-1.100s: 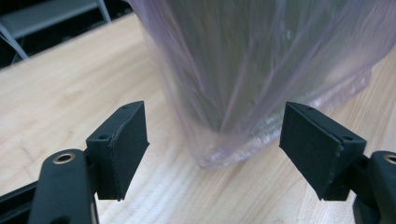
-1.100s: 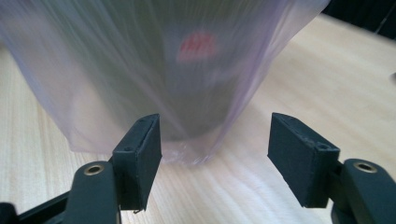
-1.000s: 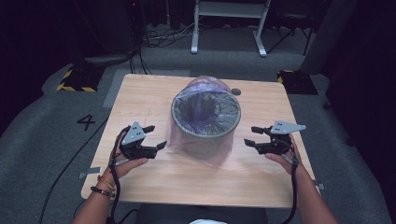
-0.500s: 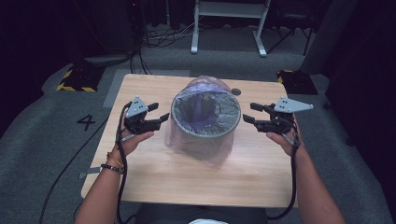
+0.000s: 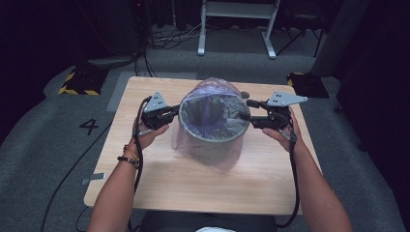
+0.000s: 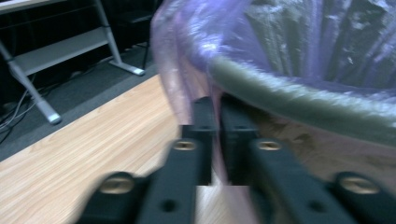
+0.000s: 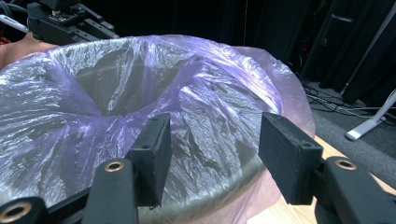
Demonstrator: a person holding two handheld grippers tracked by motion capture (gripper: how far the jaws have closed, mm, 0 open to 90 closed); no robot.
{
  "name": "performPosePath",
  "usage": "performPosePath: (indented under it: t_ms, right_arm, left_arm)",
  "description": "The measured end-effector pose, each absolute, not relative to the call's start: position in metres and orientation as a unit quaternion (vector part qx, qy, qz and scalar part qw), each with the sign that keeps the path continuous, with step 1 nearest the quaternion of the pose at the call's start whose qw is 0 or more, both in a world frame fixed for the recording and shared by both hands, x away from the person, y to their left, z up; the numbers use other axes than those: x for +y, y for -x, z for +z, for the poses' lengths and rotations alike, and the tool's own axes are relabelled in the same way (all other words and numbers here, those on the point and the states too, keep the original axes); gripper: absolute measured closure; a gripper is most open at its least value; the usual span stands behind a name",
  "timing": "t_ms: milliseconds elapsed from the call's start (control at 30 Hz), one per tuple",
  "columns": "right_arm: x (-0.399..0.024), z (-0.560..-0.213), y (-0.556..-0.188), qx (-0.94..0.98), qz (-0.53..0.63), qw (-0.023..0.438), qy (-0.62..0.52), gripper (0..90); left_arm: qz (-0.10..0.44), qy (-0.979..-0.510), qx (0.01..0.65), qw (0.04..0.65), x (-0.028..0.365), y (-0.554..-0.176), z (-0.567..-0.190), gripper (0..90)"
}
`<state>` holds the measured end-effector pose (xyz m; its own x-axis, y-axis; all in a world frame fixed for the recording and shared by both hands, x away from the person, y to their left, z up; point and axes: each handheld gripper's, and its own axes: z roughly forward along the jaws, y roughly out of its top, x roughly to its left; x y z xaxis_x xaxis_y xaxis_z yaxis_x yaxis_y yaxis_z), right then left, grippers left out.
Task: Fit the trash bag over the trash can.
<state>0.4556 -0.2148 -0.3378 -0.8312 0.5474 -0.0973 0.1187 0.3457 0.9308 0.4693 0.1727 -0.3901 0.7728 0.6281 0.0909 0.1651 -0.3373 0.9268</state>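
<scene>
Bin (image 5: 211, 126): grey, round, mid-worktop (image 5: 159, 179), bare wood in front.
Liner (image 5: 212, 159): translucent purple, draped over rim.
Left gripper (image 6: 215, 122): jaws clenched on liner below rim.
Right gripper (image 7: 212, 154): jaws released, at rim.

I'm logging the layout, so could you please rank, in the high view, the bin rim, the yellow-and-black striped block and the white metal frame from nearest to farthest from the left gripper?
1. Grey round bin rim under purple plastic, beside the left gripper.
2. Yellow-and-black striped block, on the floor at left.
3. White metal frame, at the far back.
</scene>
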Motion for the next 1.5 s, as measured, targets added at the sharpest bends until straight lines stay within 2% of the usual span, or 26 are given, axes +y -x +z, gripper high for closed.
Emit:
performPosePath:
  t_ms: [233,667,1100,1300,1333,1400,1500]
  right_arm:
    - [-0.207,-0.332,-0.455,0.799,0.532,0.197,-0.2,44.0]
    - [-0.193,-0.331,-0.465,0.824,0.491,0.19,-0.209,45.6]
    - [-0.187,-0.328,-0.469,0.83,0.49,0.171,-0.204,36.4]
    - [-0.174,-0.323,-0.467,0.846,0.472,0.158,-0.188,30.2]
    - [-0.172,-0.323,-0.467,0.85,0.467,0.154,-0.187,30.2]
    - [-0.167,-0.323,-0.468,0.857,0.456,0.15,-0.186,28.3]
    - [-0.161,-0.324,-0.469,0.87,0.432,0.145,-0.185,26.8]
  left_arm:
    - [0.209,-0.793,0.258,0.511,0.166,-0.475,-0.401,90.0]
    - [0.208,-0.818,0.272,0.461,0.15,-0.486,-0.421,90.0]
    - [0.169,-0.831,0.286,0.446,0.149,-0.496,-0.435,90.0]
    - [0.172,-0.83,0.296,0.441,0.153,-0.495,-0.446,90.0]
    - [0.173,-0.827,0.3,0.444,0.154,-0.494,-0.447,89.2]
    - [0.178,-0.816,0.315,0.451,0.159,-0.492,-0.446,74.7]
    - [0.19,-0.81,0.313,0.458,0.169,-0.486,-0.445,63.6]
